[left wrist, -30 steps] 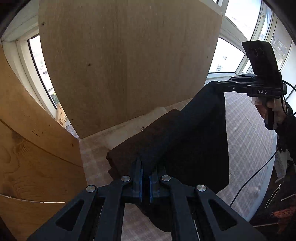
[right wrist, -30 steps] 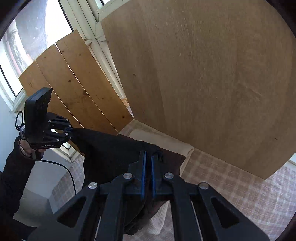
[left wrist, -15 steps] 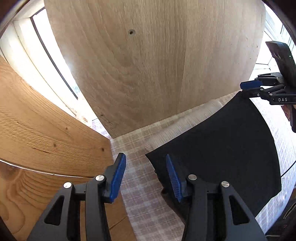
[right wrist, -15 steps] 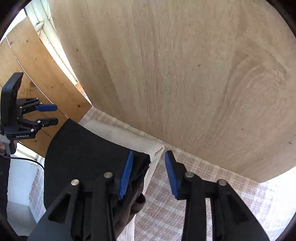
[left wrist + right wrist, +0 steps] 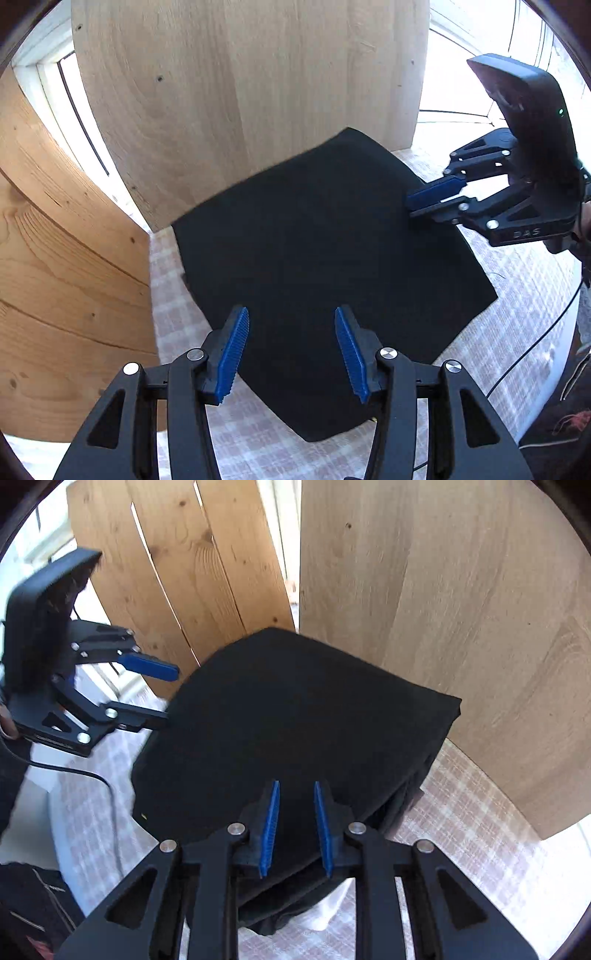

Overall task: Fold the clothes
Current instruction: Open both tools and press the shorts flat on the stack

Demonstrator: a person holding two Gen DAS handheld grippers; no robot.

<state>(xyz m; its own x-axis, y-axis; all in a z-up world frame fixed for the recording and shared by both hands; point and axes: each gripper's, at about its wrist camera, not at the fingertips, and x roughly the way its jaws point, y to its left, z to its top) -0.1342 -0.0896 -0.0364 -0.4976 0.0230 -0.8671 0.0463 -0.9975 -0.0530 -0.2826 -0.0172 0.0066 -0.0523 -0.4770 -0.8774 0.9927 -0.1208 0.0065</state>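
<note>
Smoothing the fold looks like the step in hand: the black garment (image 5: 325, 266) lies flat on the checked bench (image 5: 173, 295), doubled over other folded cloth at its right edge. Left gripper (image 5: 291, 350) hovers at its 6 o'clock edge, jaws having just opened, nothing between them. Right gripper (image 5: 295, 827) has jaws just narrowing, a gap showing, over the garment's near edge but not pinching it. Pressing lightly outward from the middle should flatten it without dragging layers. Wooden panel (image 5: 240, 92) stands close at 12 o'clock, slatted boards (image 5: 184, 572) at 10, crowding any further reach; a cable (image 5: 81, 775) trails at 8.
</note>
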